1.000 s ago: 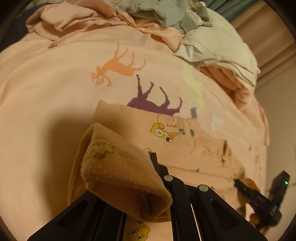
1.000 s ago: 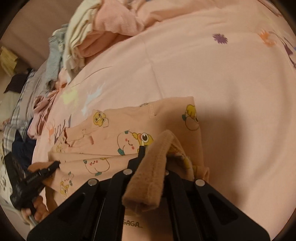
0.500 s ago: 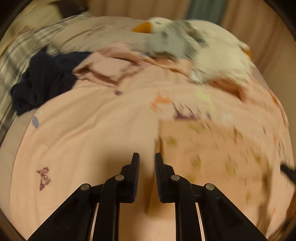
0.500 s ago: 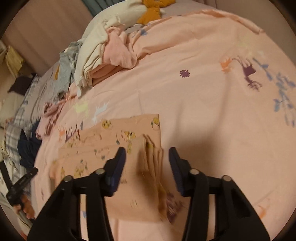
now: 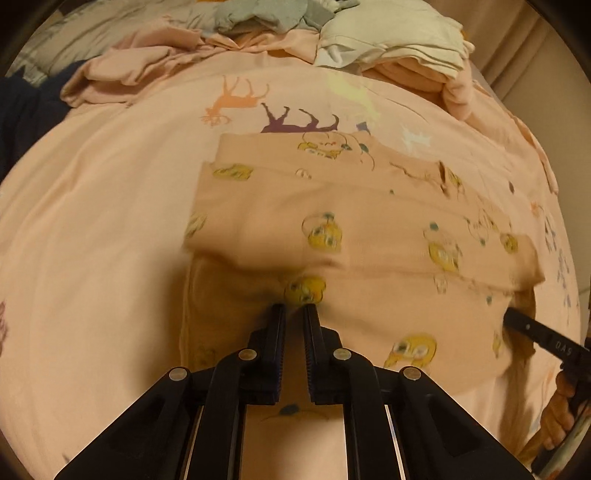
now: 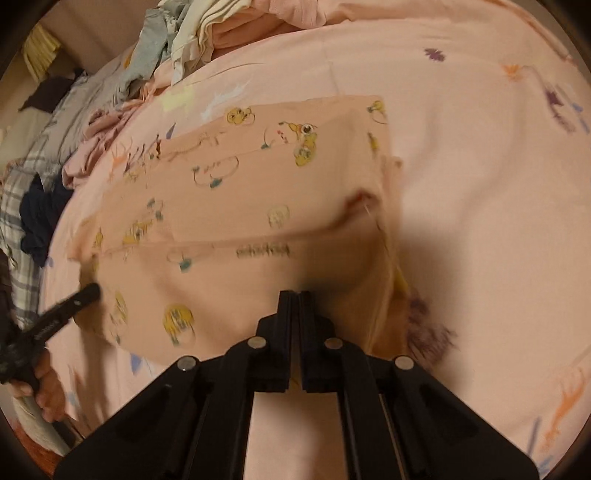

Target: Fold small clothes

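A small peach garment (image 5: 369,229) printed with yellow cartoon figures lies folded on the pink bedsheet; it also shows in the right wrist view (image 6: 258,192). My left gripper (image 5: 294,308) sits at its near edge with jaws a narrow gap apart, and nothing shows between them. My right gripper (image 6: 294,293) has its jaws pressed together at the garment's near right edge; whether cloth is pinched there is hidden by shadow. Each gripper shows at the side of the other's view: the right one (image 5: 535,332), the left one (image 6: 62,310).
The pink sheet (image 5: 92,221) has animal prints. A heap of clothes (image 5: 388,33) lies at the far side, also in the right wrist view (image 6: 207,29). Dark blue cloth (image 6: 37,218) and plaid fabric (image 6: 14,184) lie at the left.
A second ago both grippers held up folded edges of the garment. They let go and pulled back, and have now come back down to its near edge. The garment lies folded over.
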`<state>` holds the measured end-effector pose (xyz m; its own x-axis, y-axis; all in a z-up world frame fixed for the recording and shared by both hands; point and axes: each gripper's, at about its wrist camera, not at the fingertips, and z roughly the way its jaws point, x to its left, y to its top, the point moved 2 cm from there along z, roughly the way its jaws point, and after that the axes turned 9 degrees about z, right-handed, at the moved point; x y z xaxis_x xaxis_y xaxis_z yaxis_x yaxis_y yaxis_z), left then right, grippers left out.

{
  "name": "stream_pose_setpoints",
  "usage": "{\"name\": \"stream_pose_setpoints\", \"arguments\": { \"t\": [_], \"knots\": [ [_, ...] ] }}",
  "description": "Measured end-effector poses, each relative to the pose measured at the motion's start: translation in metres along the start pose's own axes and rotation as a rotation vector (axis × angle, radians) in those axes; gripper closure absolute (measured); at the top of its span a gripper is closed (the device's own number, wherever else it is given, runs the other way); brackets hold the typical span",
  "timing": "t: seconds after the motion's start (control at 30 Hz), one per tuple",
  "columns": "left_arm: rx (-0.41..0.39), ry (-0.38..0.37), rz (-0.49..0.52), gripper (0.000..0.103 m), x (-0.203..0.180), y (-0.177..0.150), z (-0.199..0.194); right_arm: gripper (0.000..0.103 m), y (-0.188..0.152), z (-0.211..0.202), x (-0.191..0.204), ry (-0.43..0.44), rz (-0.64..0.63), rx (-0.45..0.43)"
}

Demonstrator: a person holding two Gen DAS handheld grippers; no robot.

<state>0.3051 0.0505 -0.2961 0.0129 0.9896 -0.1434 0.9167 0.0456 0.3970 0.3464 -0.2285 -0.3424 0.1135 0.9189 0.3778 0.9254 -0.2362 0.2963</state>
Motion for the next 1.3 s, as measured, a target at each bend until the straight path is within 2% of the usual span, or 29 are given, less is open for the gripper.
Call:
{"name": "stream_pose_setpoints", "arguments": {
  "t": [0.13, 0.23, 0.33, 0.43, 0.5, 0.57, 0.63, 0.67, 0.77, 0.83, 0.87, 0.97, 1.03, 1.07, 1.1, 1.13, 1.17, 1.23, 1.3],
  "knots": [
    [0.023, -0.013, 0.036, 0.093, -0.006, 0.024, 0.008, 0.102, 0.035, 0.006, 0.010, 0.010, 0.009, -0.012],
    [0.002, -0.074, -0.001, 0.093, -0.001, 0.045, 0.002, 0.101, 0.062, 0.015, 0.016, 0.005, 0.037, -0.021],
    [0.009, -0.104, -0.030, 0.093, 0.005, 0.063, -0.001, 0.101, 0.085, 0.023, 0.023, 0.007, 0.050, -0.026],
    [-0.018, 0.003, -0.058, 0.093, 0.013, 0.084, 0.007, 0.100, 0.108, 0.030, 0.026, -0.037, 0.074, -0.059],
    [-0.024, 0.014, -0.115, 0.093, 0.021, 0.096, 0.013, 0.100, 0.125, 0.034, 0.022, -0.059, 0.153, -0.089],
    [-0.081, 0.051, -0.218, 0.093, 0.043, 0.105, 0.008, 0.097, 0.136, 0.028, 0.012, -0.043, 0.233, -0.113],
    [-0.141, 0.032, -0.295, 0.093, 0.062, 0.099, -0.006, 0.095, 0.137, 0.011, 0.002, -0.004, 0.275, -0.131],
    [-0.156, 0.019, -0.296, 0.093, 0.066, 0.096, -0.013, 0.095, 0.133, 0.001, -0.001, 0.014, 0.258, -0.145],
    [-0.173, 0.021, -0.229, 0.093, 0.067, 0.079, -0.037, 0.094, 0.114, -0.023, 0.000, -0.047, 0.130, -0.169],
    [-0.186, -0.018, -0.141, 0.093, 0.050, 0.071, -0.048, 0.093, 0.099, -0.031, 0.000, -0.034, 0.091, -0.167],
    [-0.180, -0.037, -0.114, 0.093, 0.040, 0.072, -0.046, 0.091, 0.092, -0.030, 0.003, -0.008, 0.076, -0.147],
    [-0.094, -0.091, 0.017, 0.093, -0.005, 0.080, -0.017, 0.089, 0.081, -0.004, 0.028, 0.042, 0.018, -0.038],
    [-0.041, -0.052, 0.037, 0.093, -0.021, 0.085, 0.013, 0.089, 0.078, 0.018, 0.039, 0.051, 0.007, 0.012],
    [-0.021, -0.003, 0.028, 0.093, -0.025, 0.090, 0.032, 0.092, 0.080, 0.032, 0.048, 0.032, 0.004, 0.019],
    [-0.023, 0.043, 0.021, 0.093, -0.024, 0.095, 0.041, 0.097, 0.087, 0.041, 0.055, -0.022, -0.004, -0.016],
    [-0.056, 0.095, -0.012, 0.093, -0.019, 0.103, 0.046, 0.098, 0.096, 0.048, 0.060, -0.069, 0.004, -0.047],
    [-0.103, 0.113, -0.043, 0.093, -0.014, 0.109, 0.044, 0.099, 0.105, 0.048, 0.061, -0.074, 0.030, -0.059],
    [-0.221, 0.268, -0.088, 0.093, 0.005, 0.125, 0.025, 0.098, 0.121, 0.037, 0.057, -0.076, 0.085, -0.115],
    [-0.284, 0.366, -0.147, 0.093, 0.025, 0.128, 0.006, 0.089, 0.133, 0.014, 0.046, -0.139, 0.106, -0.231]
  ]
}}
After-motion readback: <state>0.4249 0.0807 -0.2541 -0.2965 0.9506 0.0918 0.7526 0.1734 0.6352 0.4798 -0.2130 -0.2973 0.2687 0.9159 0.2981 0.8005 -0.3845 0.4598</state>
